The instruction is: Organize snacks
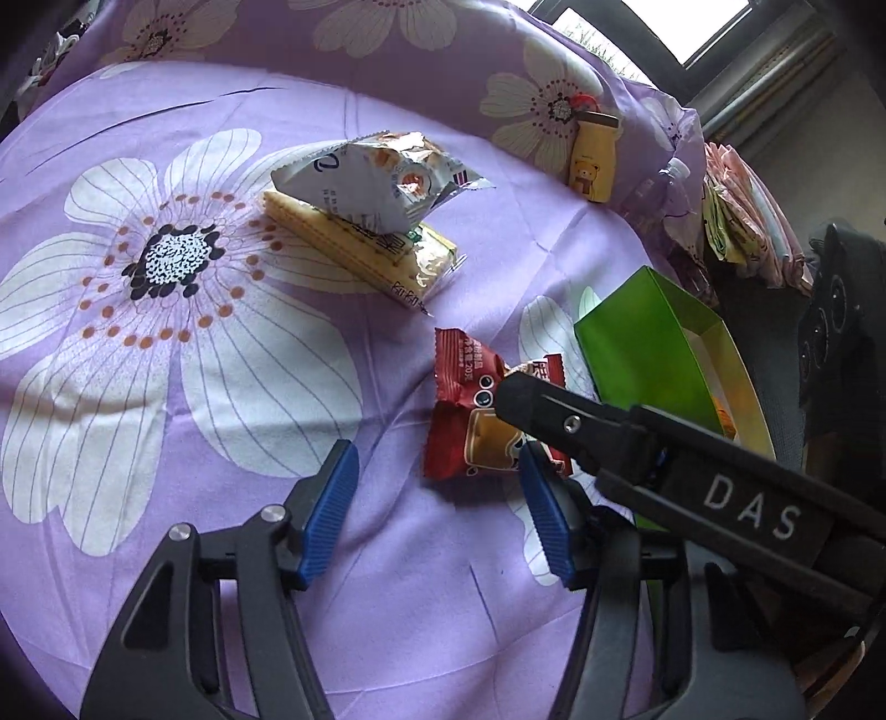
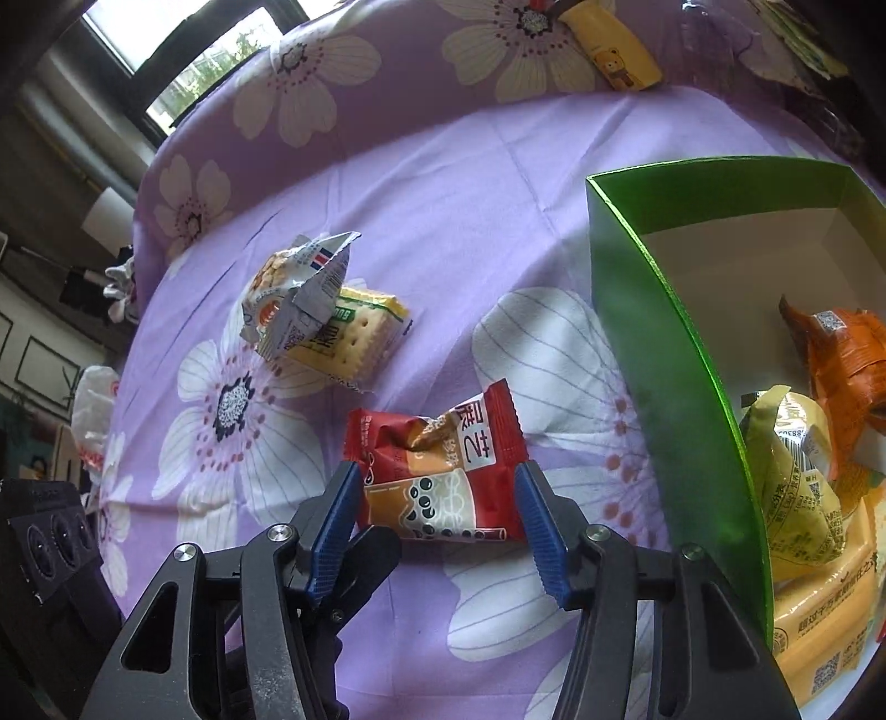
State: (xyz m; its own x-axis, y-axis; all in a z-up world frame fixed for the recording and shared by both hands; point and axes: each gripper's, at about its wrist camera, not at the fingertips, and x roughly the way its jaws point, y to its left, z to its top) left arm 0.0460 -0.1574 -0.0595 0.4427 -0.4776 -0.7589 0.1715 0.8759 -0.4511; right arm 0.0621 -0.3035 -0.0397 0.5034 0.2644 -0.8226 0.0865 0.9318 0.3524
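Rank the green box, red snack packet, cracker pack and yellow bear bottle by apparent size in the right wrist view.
1. Green box
2. Red snack packet
3. Cracker pack, though it lies farther off, so its place against the packet is unsure
4. Yellow bear bottle, farthest away

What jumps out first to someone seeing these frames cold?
The red snack packet lying on the purple flowered cloth, bracketed by the open right hand-held gripper. To its right stands the green box, already holding orange and yellow packets. Behind it, a silver bag lies across a cracker pack.
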